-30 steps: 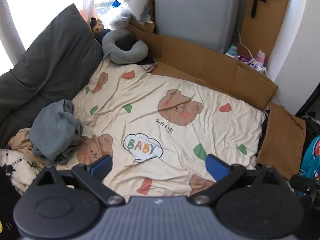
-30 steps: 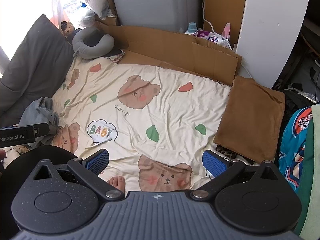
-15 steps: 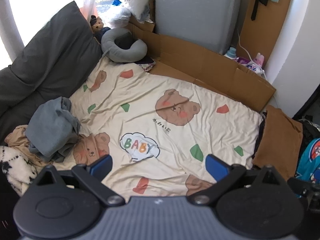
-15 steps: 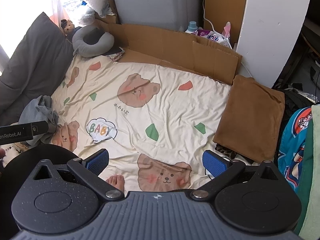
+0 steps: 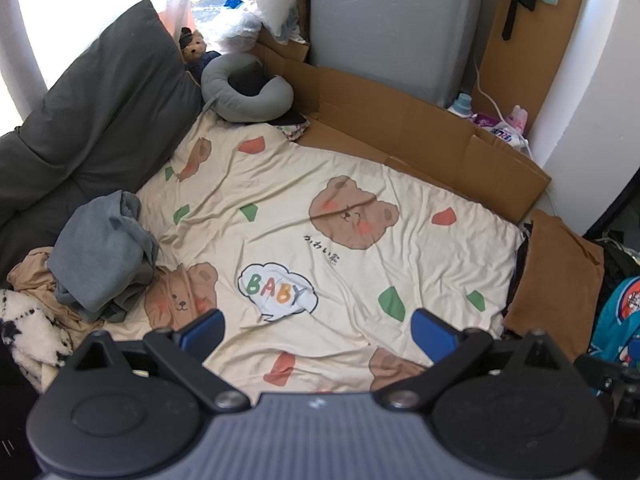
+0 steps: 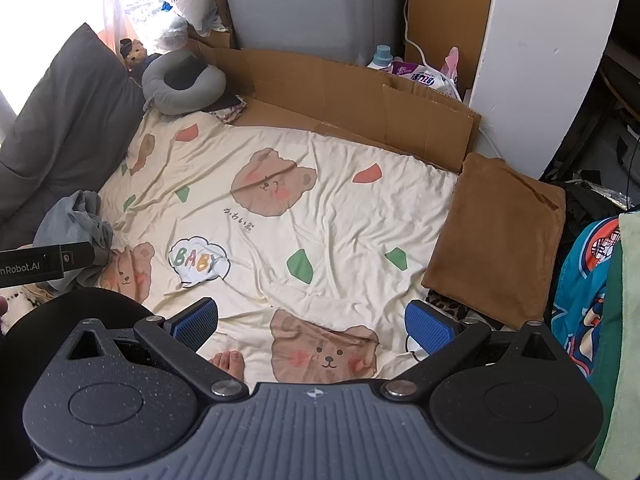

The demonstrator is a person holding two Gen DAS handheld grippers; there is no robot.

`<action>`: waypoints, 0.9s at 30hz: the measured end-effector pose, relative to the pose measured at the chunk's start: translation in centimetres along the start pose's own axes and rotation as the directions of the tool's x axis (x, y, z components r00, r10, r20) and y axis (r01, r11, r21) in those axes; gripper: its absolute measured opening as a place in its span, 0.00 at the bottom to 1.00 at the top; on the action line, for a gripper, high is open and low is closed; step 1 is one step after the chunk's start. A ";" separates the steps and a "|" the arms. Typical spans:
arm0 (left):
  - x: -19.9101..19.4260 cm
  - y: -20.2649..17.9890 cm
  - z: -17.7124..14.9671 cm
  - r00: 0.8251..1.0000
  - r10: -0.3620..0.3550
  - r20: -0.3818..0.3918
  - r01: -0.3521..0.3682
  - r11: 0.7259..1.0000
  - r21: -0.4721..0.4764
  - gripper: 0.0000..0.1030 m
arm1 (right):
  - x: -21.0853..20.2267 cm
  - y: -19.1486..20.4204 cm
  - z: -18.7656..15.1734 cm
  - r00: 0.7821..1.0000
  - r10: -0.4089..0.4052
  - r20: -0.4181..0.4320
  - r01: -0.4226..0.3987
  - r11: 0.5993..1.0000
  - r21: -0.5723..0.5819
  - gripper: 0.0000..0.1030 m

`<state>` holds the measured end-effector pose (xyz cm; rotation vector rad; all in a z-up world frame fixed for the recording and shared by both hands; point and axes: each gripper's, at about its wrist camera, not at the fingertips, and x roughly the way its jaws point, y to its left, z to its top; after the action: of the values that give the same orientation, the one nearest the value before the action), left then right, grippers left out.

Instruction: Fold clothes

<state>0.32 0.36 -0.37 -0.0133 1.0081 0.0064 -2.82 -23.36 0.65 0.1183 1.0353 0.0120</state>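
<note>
The clothes (image 5: 102, 256) lay in a loose pile at the left edge of the bed, a grey garment on top of a tan one, with a white and black fluffy piece (image 5: 30, 332) just beside them. Nothing was folded yet, as far as I could judge, and the step in hand seemed to be the first reach for a garment. The left tool (image 5: 316, 330) hovered above the bed with its two fingers wide apart and nothing between them; the right tool (image 6: 312, 322) was the same, spread apart and empty, well away from the pile. To do this step well, I think the left tool should come down on one free edge of the grey garment only, so that the tan one below is not lifted with it, and then carry it to the bare middle of the sheet (image 5: 340, 184) to be spread flat. The sheet was cream, printed with bears and the word BABY, and a little wrinkled. Around it stood a dark grey cushion (image 5: 80, 120), a grey neck pillow (image 5: 244, 88), flattened cardboard (image 5: 420, 132) along the far side, and a brown folded blanket (image 6: 500, 236) at the right. A bare foot (image 6: 230, 362) showed at the near edge in the right wrist view.
</note>
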 end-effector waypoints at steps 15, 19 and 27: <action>0.0 0.3 -0.1 1.000 0.006 -0.006 -0.006 1.000 -0.008 0.98 | -0.2 -0.1 -0.2 1.000 -0.018 0.012 0.017 1.000 0.005 0.99; 0.1 0.7 0.0 1.000 0.007 -0.021 -0.008 0.999 -0.039 0.98 | -0.4 0.0 -0.1 0.999 -0.029 0.013 0.029 1.000 0.007 0.99; -0.3 1.8 0.6 1.000 0.023 -0.001 -0.023 0.999 -0.044 0.98 | -0.9 -0.4 0.5 1.000 -0.014 0.022 0.013 0.999 0.033 1.00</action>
<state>0.68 2.13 0.15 -0.0416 1.0088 0.0498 -2.83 -23.82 1.65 0.1414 1.0140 -0.0183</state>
